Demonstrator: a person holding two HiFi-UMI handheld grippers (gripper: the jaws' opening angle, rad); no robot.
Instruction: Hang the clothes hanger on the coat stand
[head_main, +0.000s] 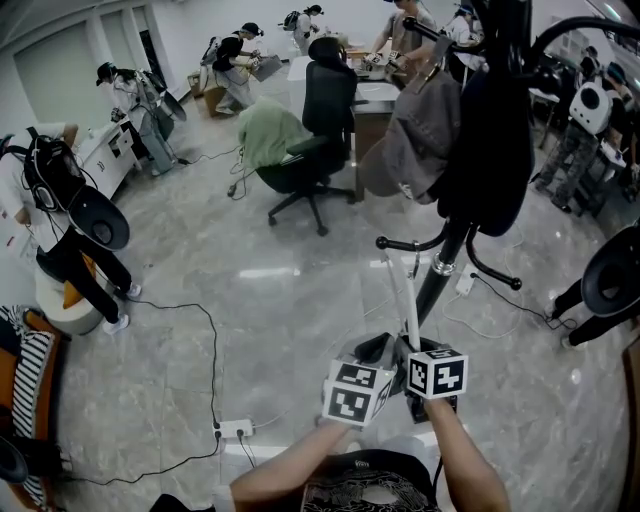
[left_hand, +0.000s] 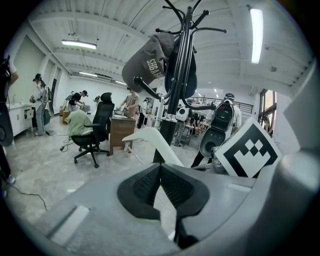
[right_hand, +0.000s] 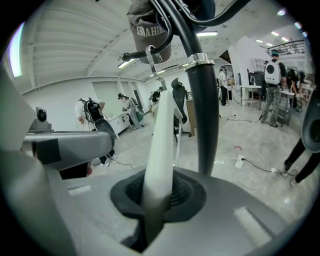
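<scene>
A white clothes hanger (head_main: 408, 298) stands upright in front of the black coat stand (head_main: 446, 252), and both grippers hold it. My left gripper (head_main: 378, 352) is shut on one part of it (left_hand: 150, 137). My right gripper (head_main: 412, 350) is shut on the other arm (right_hand: 161, 145), which runs up to a metal hook (right_hand: 151, 59). That hook is close beside a lower peg of the stand (right_hand: 150, 52); whether they touch I cannot tell. A grey cap (head_main: 415, 140) and a black bag (head_main: 495, 140) hang on the stand's upper pegs.
A black office chair (head_main: 318, 140) draped with a green garment (head_main: 268, 130) stands behind the coat stand, next to a desk (head_main: 372, 98). Cables and a power strip (head_main: 232, 430) lie on the marble floor to the left. Several people work around the room's edges.
</scene>
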